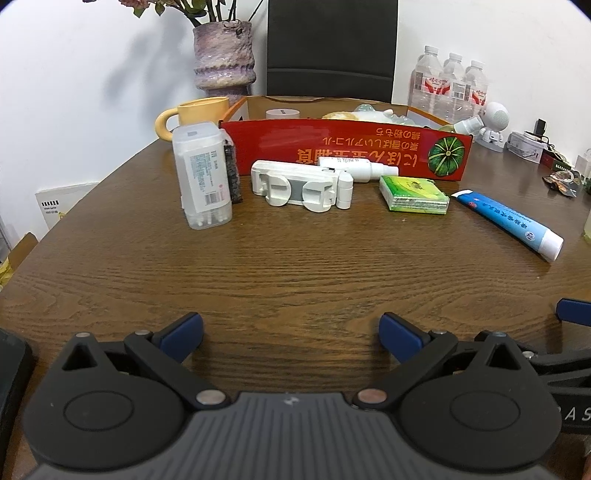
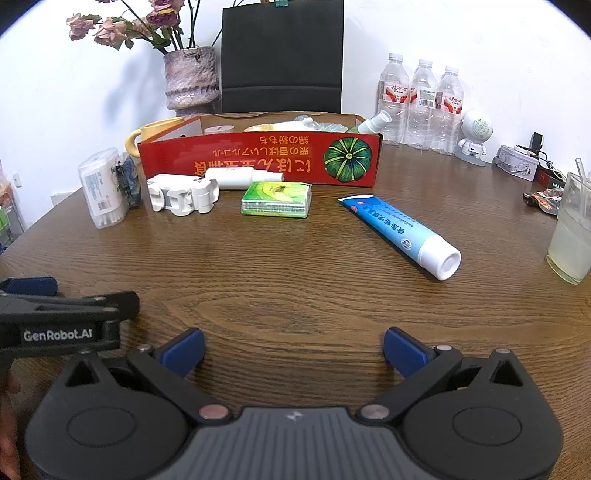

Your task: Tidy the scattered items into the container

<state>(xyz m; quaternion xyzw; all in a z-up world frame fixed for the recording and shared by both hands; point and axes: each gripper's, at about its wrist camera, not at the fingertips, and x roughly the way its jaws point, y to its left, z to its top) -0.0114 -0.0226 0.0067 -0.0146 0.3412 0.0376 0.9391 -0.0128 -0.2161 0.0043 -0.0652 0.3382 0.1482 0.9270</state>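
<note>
Five loose items lie on the wooden table [image 1: 295, 266] in front of the red cardboard box [image 1: 347, 149]: one clear cotton-swab case [image 1: 203, 177] standing upright, one white folding holder [image 1: 301, 186], one white spray bottle [image 1: 356, 168] on its side just in front of the box wall, one green tissue pack [image 1: 413, 194], and one blue-and-white tube [image 1: 511, 225] lying apart to the right. A small dark object [image 1: 232, 173] stands touching the swab case; what it is cannot be told. The box is open-topped and already holds several things, among them a white round-topped item [image 1: 282, 113], pale wrapped goods [image 1: 369, 112] and another small bottle [image 1: 469, 124] leaning at its right corner; the rest is hidden by the wall. Behind stand three water bottles [image 1: 448, 85], one yellow mug [image 1: 195, 114], one vase [image 1: 223, 55] and one white robot figure [image 1: 493, 125]. The left gripper [image 1: 291, 334] hovers low over bare wood, its blue pads [image 1: 184, 332] spread wide with nothing between them. The right gripper [image 2: 293, 349] is likewise spread wide and holds nothing. Only the right wrist view shows a glass of pale drink [image 2: 570, 236] with a straw at the table's right edge, the dried flowers [image 2: 122, 26] above the vase, and the left gripper's labelled body at lower left.
</note>
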